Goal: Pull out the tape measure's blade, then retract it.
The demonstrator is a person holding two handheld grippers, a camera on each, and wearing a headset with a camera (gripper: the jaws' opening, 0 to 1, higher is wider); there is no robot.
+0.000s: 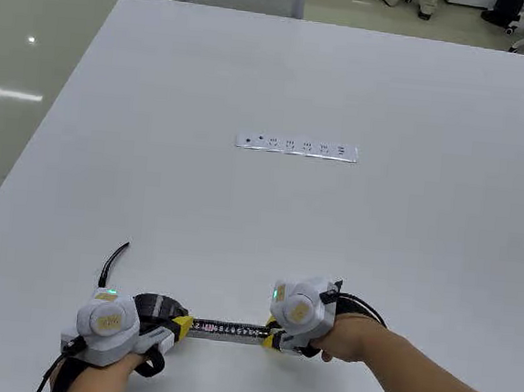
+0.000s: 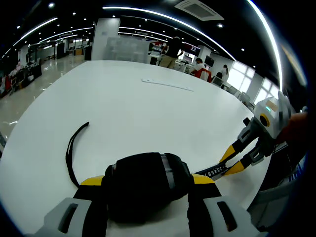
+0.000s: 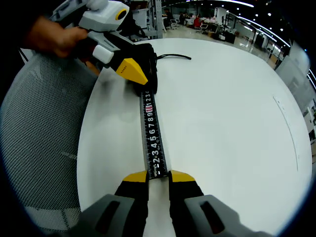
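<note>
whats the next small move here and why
Probably draw the right tool a little farther from the case. It is shut on the tip of the blade, only a short length of blade is out, and the left tool grips the case.

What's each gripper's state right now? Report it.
Left gripper: shut on the tape case.
Right gripper: shut on the blade.

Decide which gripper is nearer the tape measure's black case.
Left. The left gripper clamps the case; the right gripper grips the blade at its far end, apart from the case.
</note>
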